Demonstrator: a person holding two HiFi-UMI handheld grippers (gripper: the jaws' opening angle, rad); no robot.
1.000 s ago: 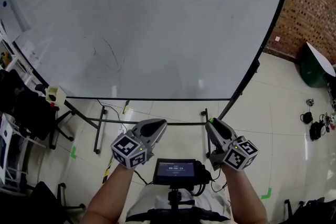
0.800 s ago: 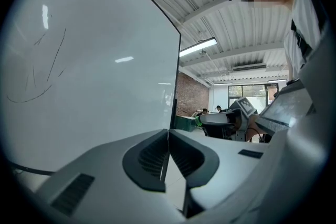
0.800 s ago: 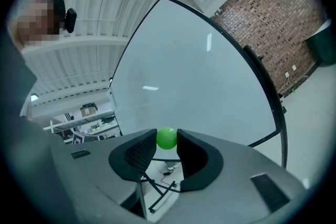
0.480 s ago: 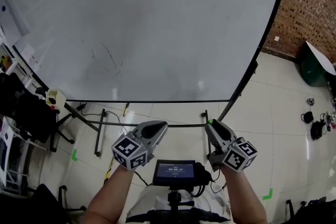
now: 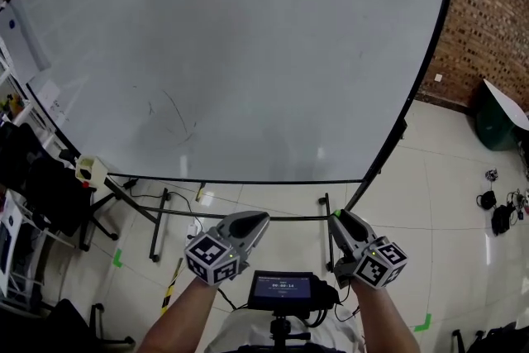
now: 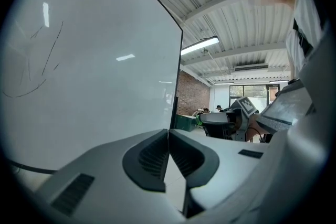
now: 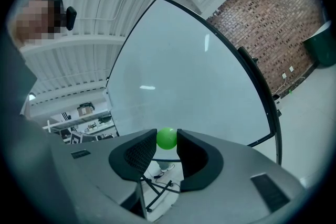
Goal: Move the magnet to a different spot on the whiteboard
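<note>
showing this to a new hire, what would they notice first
The huge whiteboard fills the upper head view, with faint scribbles at its left. Below it the right gripper has its jaws closed on a small green magnet, while the left gripper beside it is shut and empty.

The rig I am driving: left gripper (image 5: 259,218) and right gripper (image 5: 337,217), each a smooth grey shell with dark ribbed pads (image 6: 156,157) and a white cube (image 5: 211,258) of black square markers, then bare forearms (image 5: 178,317), a chest-mounted black screen (image 5: 283,289) trailing black cables (image 5: 337,299), and a white top (image 6: 308,18).
</note>
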